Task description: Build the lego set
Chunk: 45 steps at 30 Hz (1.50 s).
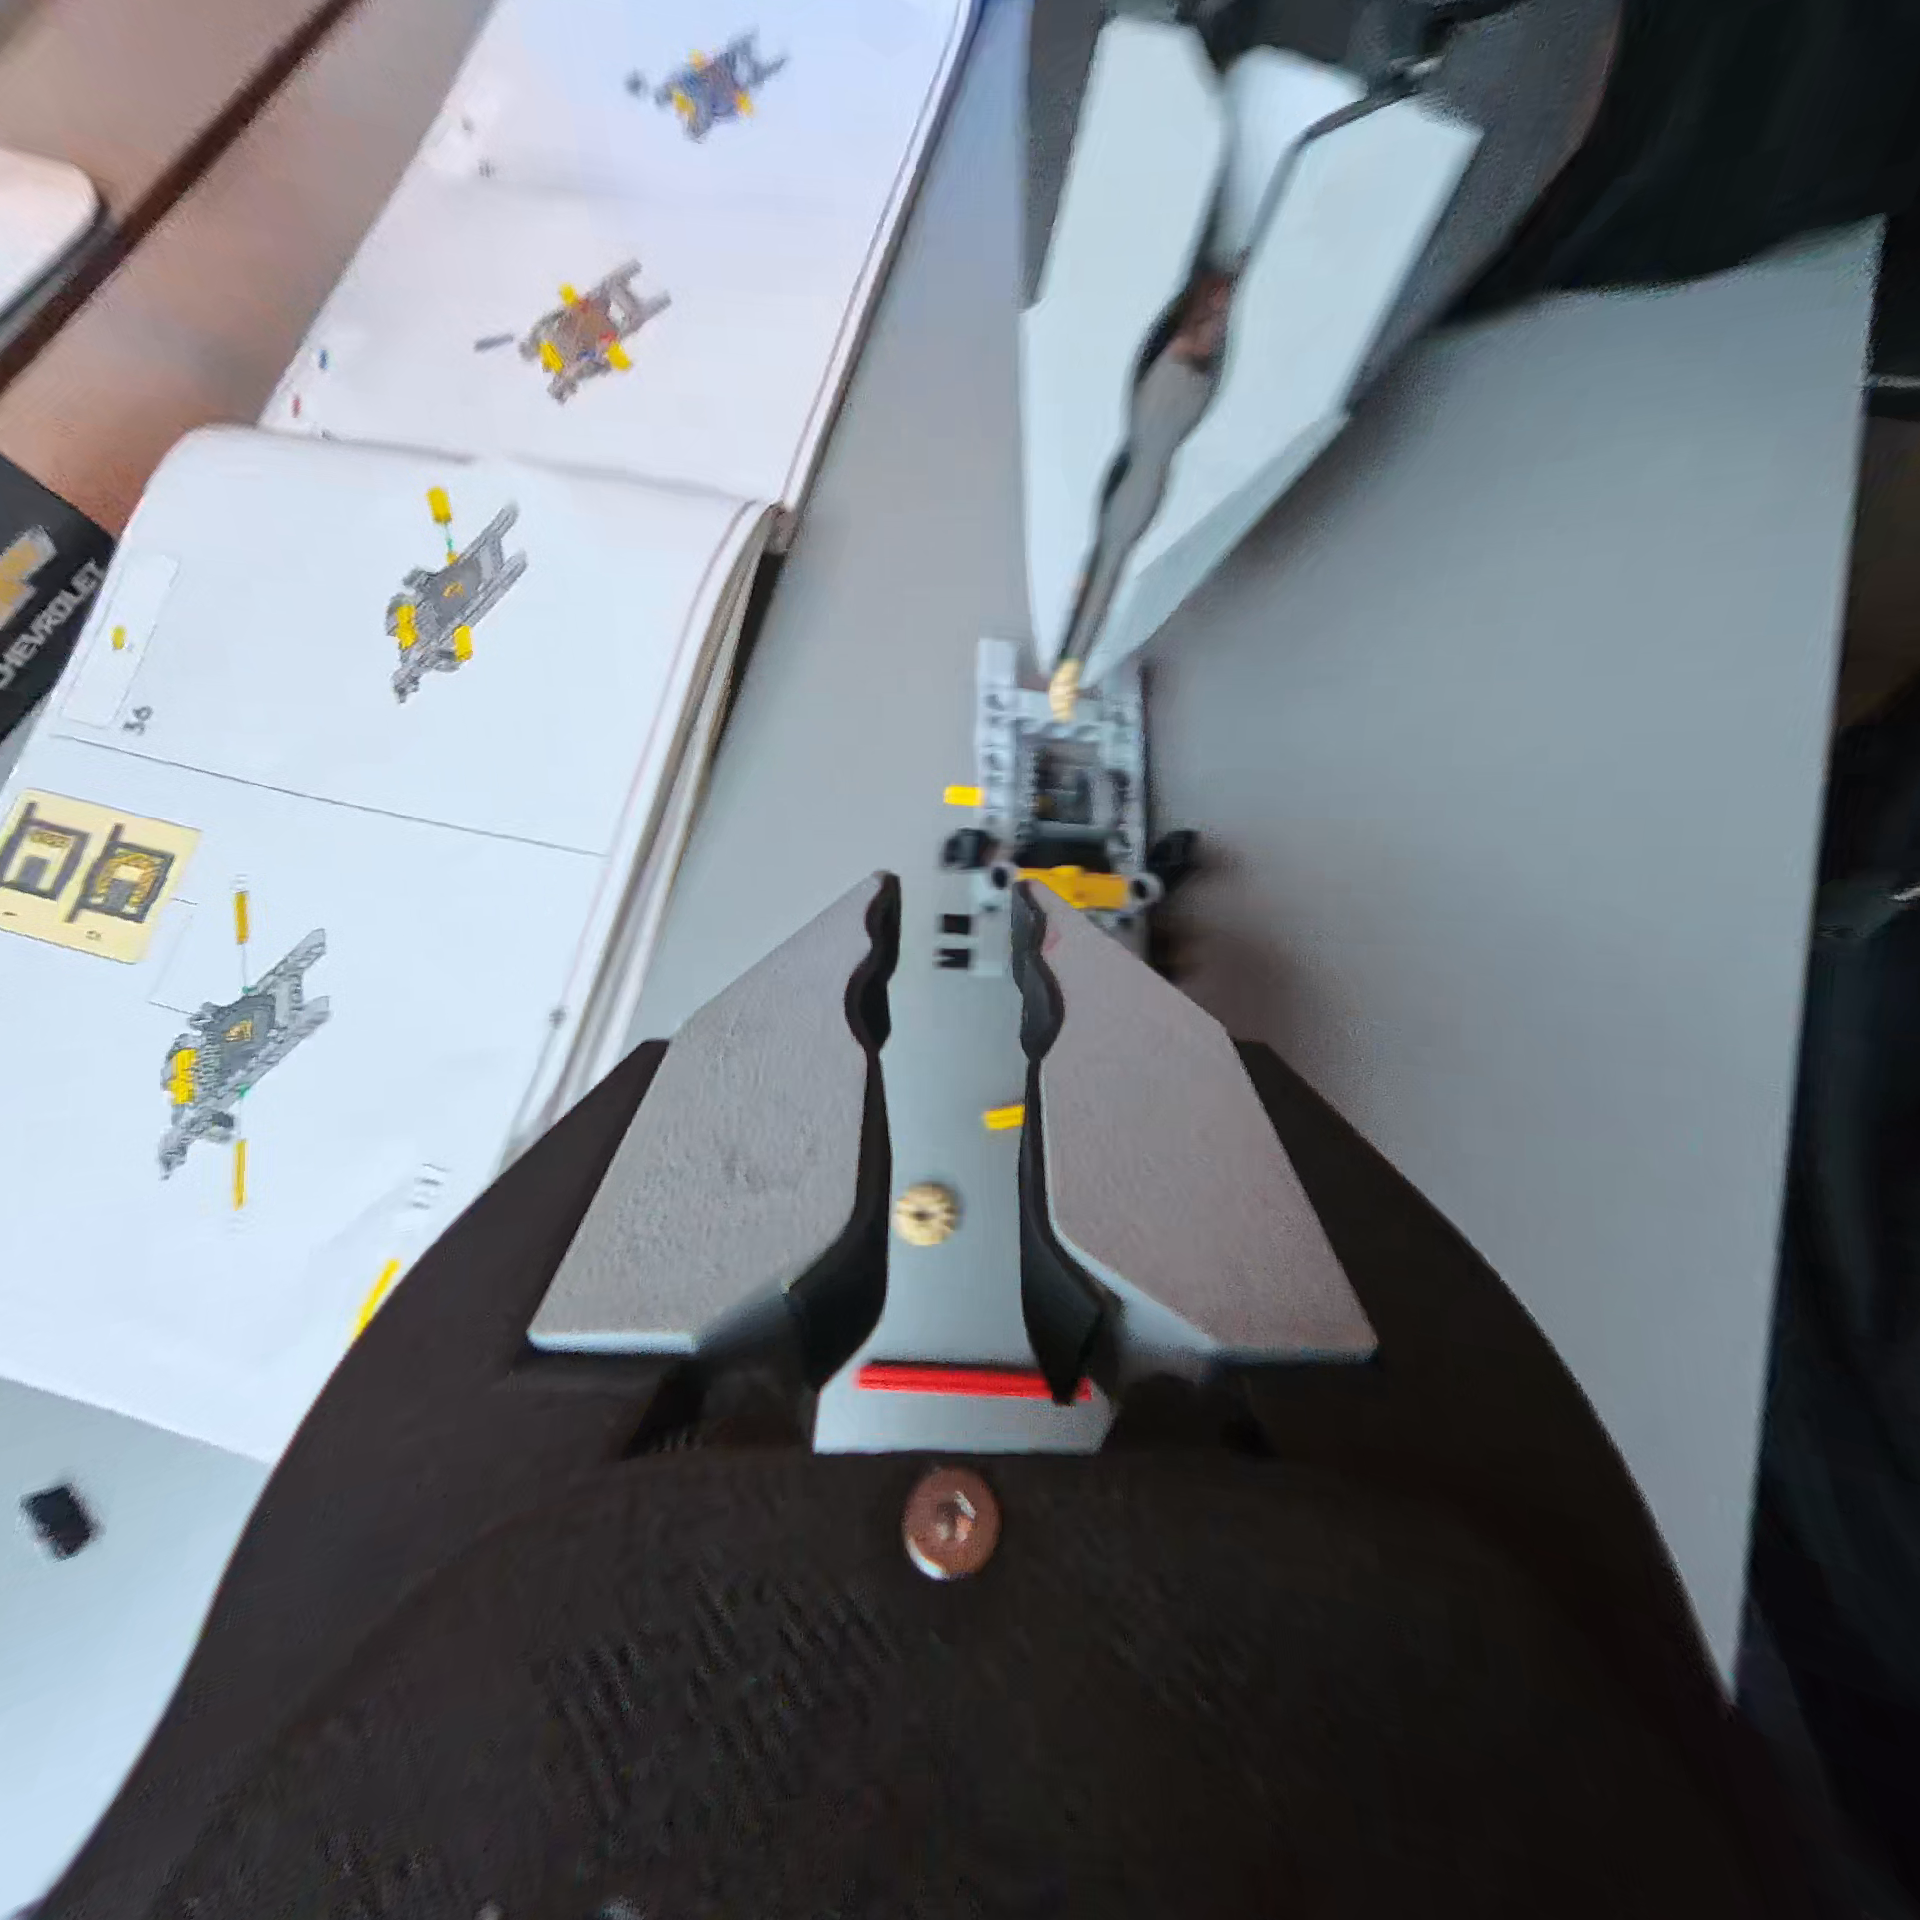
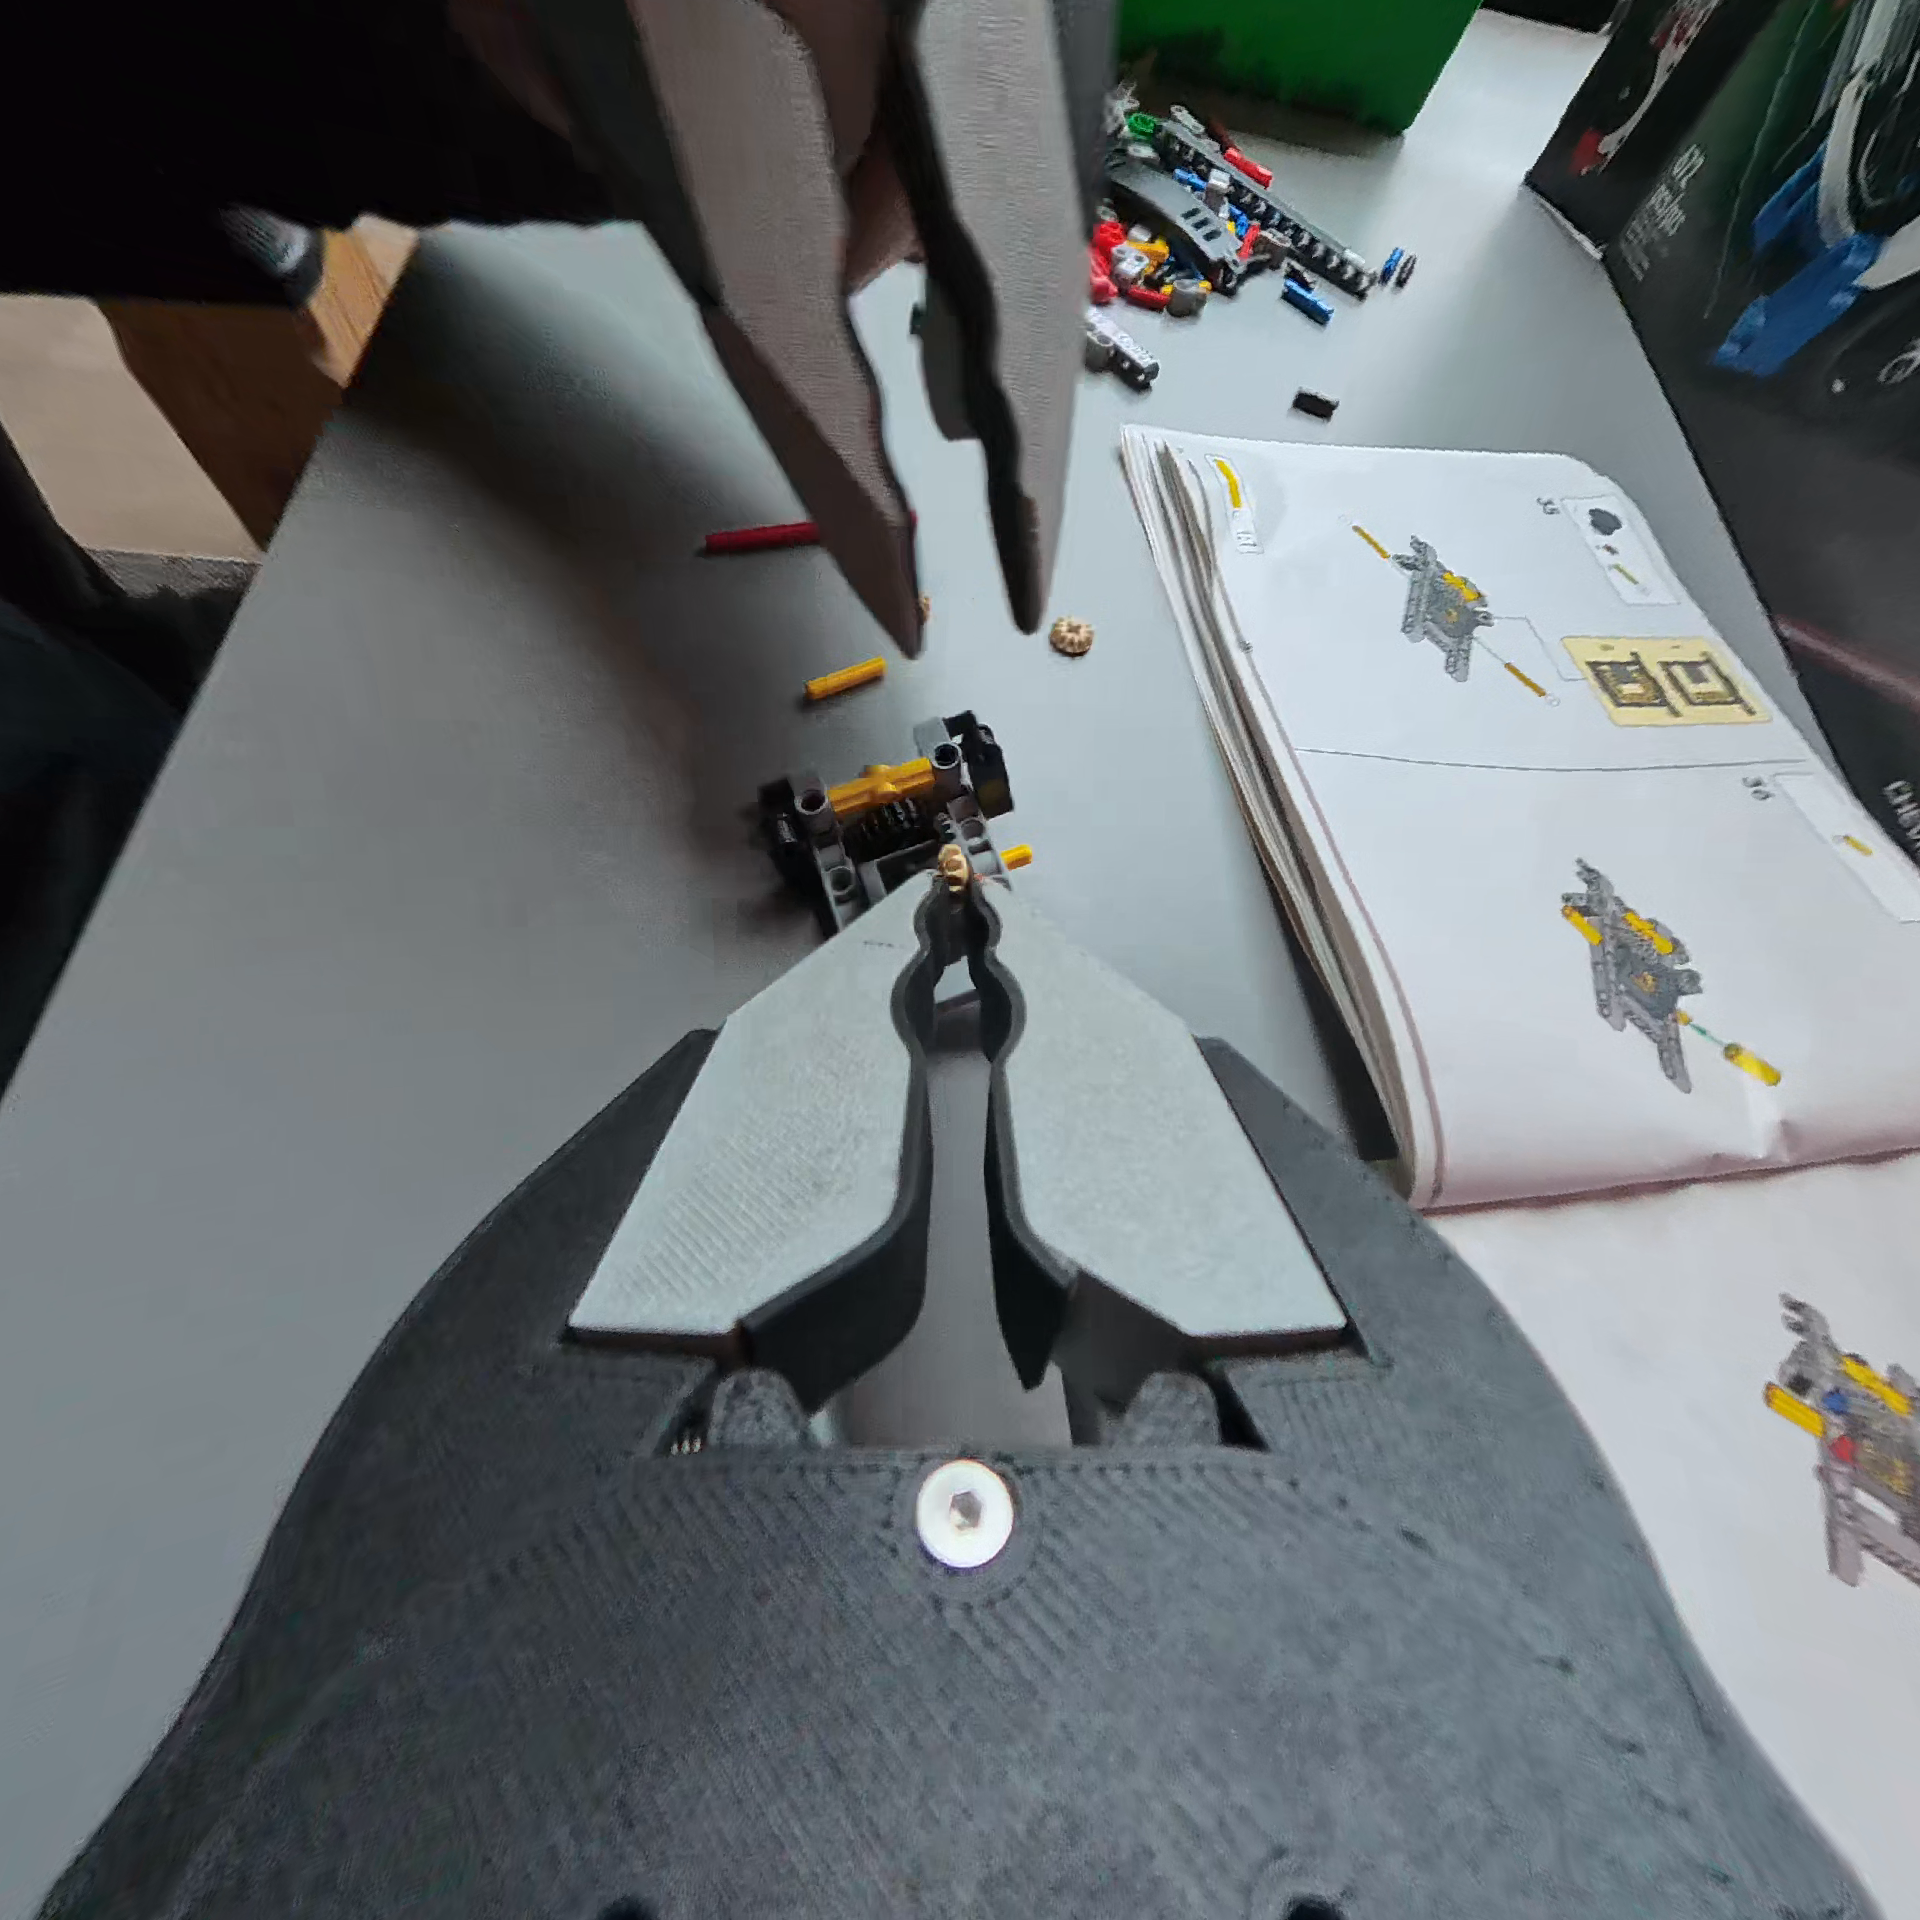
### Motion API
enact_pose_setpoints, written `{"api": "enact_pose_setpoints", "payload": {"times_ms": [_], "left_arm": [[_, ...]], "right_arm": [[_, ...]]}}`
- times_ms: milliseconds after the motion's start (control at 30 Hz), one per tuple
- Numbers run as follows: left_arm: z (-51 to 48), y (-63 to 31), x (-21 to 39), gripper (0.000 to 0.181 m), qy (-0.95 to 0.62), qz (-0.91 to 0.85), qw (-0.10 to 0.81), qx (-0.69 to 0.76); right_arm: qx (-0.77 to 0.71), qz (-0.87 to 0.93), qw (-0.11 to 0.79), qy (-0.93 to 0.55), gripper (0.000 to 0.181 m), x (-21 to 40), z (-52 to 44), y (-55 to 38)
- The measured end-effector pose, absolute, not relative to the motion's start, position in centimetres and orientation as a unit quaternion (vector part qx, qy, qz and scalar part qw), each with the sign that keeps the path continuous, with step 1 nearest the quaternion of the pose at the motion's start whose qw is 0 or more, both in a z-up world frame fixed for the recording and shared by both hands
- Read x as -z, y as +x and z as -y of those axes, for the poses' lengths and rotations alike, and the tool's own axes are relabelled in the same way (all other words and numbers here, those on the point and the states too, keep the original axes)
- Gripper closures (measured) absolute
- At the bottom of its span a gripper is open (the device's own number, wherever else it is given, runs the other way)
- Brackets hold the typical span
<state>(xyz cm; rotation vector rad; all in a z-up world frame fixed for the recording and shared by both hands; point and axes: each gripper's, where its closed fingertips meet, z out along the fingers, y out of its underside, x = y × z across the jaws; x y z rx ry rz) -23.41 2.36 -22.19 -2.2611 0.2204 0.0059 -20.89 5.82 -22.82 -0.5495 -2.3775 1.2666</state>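
Left wrist view: left gripper (image 1: 954, 914) parted and empty, hovering over grey table (image 1: 1455, 935); tan gear (image 1: 928, 1211) and red axle (image 1: 971, 1380) lying between its fingers, grey lego assembly (image 1: 1060, 800) just beyond tips, instruction booklet (image 1: 364, 727) at left, right gripper (image 1: 1075, 665) far, pinching another tan gear. Right wrist view: right gripper (image 2: 956, 899) clamped on small tan gear (image 2: 953, 864) right against assembly (image 2: 894, 821); yellow axle (image 2: 845, 677) farther off, loose parts pile (image 2: 1216, 229) far right.

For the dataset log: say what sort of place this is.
Probably a hobby or office desk: a grey tabletop, an open instruction booklet, a pile of loose bricks and set boxes.
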Motion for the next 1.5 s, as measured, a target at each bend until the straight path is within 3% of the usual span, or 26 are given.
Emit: {"api": "enact_pose_setpoints", "payload": {"times_ms": [133, 300, 467, 667, 867, 1000, 1500], "left_arm": [[-4.3, -26.2, 22.6, 0.175, -0.911, -0.119, 0.393, 0.029], [-5.4, -25.8, 24.1, 0.177, -0.913, -0.150, 0.341, 0.165], [-5.8, -24.8, 23.6, 0.179, -0.888, -0.141, 0.347, 0.266], [-5.6, -23.5, 21.2, 0.176, -0.865, -0.187, 0.405, 0.230], [-6.0, -21.0, 21.5, 0.171, -0.866, -0.240, 0.406, 0.165], [-6.5, -20.8, 21.6, 0.181, -0.862, -0.255, 0.419, 0.130], [-7.0, -21.2, 22.3, 0.181, -0.865, -0.246, 0.424, 0.106]], "right_arm": [[-0.430, 0.853, 0.241, -0.168, 0.181, 22.2, -6.2, -21.3], [-0.414, 0.862, 0.253, -0.144, 0.181, 22.1, -6.1, -21.0], [-0.393, 0.873, 0.263, -0.122, 0.181, 22.7, -5.7, -20.8], [-0.419, 0.859, 0.259, -0.140, 0.181, 22.0, -5.7, -21.2], [-0.462, 0.835, 0.253, -0.157, 0.181, 20.6, -5.9, -21.3], [-0.468, 0.830, 0.254, -0.167, 0.181, 20.3, -5.9, -21.6], [-0.458, 0.830, 0.262, -0.179, 0.181, 20.8, -6.4, -21.9]]}}
